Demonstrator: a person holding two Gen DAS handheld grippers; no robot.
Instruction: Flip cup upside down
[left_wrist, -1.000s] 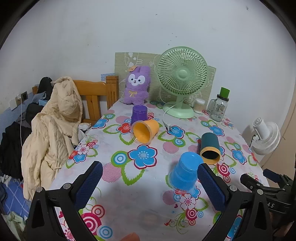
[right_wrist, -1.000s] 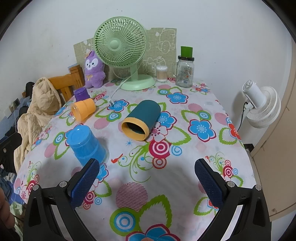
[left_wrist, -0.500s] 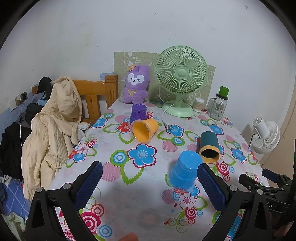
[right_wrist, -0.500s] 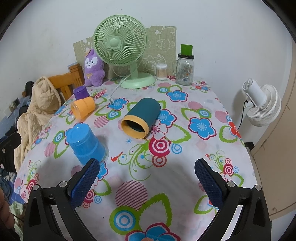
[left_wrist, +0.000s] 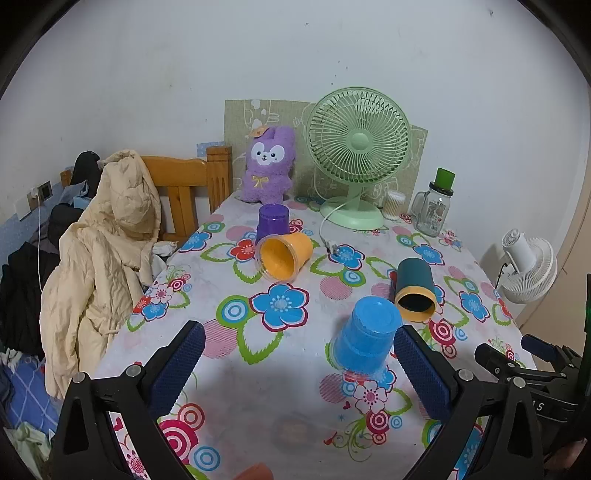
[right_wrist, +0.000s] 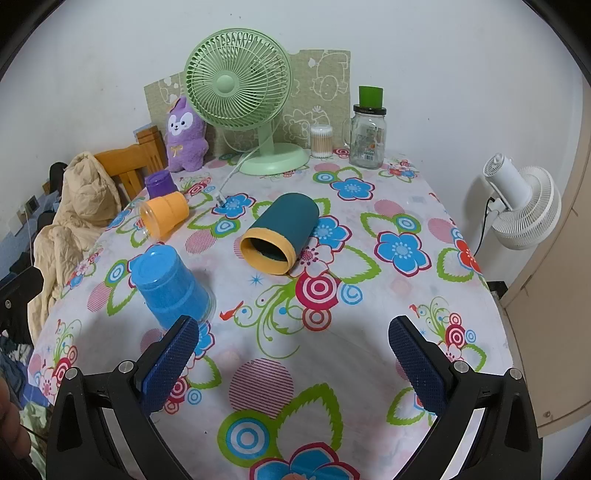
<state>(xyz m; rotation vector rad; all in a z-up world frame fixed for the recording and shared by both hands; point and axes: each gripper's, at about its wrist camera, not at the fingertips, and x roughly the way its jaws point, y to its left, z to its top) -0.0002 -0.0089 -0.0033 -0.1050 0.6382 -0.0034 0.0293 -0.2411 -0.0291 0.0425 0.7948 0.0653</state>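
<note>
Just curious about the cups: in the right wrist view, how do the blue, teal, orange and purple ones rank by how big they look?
1. Teal cup and blue cup look about equal; both are nearer the camera, so true size is unsure.
2. Orange cup.
3. Purple cup, farthest and partly hidden.

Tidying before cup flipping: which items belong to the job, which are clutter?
Job: blue cup, already upside down; purple cup, upside down; orange cup and teal cup, on their sides.
Clutter: green fan, plush bunny, glass jar, cotton swabs, coat.
</note>
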